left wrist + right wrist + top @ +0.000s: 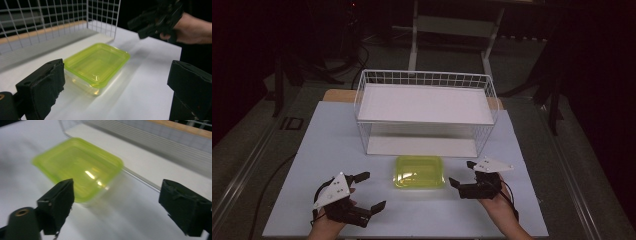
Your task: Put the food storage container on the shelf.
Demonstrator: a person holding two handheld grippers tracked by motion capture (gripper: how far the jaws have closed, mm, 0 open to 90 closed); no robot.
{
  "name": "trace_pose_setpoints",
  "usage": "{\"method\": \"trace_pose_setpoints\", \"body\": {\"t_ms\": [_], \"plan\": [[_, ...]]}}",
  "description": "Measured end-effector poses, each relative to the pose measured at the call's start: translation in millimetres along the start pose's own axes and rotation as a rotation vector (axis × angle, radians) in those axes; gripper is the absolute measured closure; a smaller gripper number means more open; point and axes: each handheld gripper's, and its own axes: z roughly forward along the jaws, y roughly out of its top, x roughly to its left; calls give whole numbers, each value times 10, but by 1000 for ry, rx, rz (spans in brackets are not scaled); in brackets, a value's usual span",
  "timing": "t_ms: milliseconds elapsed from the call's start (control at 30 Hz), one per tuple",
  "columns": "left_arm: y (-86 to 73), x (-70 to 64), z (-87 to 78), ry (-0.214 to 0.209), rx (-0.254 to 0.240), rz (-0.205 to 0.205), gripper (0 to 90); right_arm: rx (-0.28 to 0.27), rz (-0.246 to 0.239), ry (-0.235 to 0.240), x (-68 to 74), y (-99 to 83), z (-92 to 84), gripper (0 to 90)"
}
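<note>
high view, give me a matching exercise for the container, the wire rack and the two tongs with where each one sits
Things:
1. yellow-green lidded container
2. white wire rack
3. left tongs
4. right tongs

Places:
A. far half of the table
B. near left, jaws apart
C. middle, just before the rack
D. right of the container, jaws apart

Pairs: 1-C, 2-A, 3-B, 4-D

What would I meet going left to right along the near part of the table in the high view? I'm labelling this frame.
Left gripper → green lidded box → right gripper.
</note>
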Motion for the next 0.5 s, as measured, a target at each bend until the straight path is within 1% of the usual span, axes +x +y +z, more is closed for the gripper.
{"method": "trace_pose_setpoints", "body": {"t_ms": [67,100,133,167,200,233,333,367,400,500], "plan": [[48,8,14,-8,8,-3,19,-3,-39,-5,51,39,-30,150],[88,21,28,-5,22,-4,20,-18,-58,9,68,57,-39,150],[110,28,35,-4,22,-10,20,-41,-59,36,76,74,-44,159],[137,45,47,-7,21,-19,20,-30,-49,40,78,87,-44,172],[165,62,64,-8,28,-27,20,5,-40,26,84,109,-39,186],[193,78,84,-6,29,-31,20,22,-45,20,84,125,-29,192],[252,117,146,-7,55,-68,20,33,-17,39,80,146,7,206],[271,127,171,-5,73,-66,20,34,-13,40,77,153,18,211],[289,137,203,-11,86,-73,20,30,-15,38,75,163,26,217],[320,180,286,-13,116,-116,20,19,-24,45,61,202,61,218]]}}
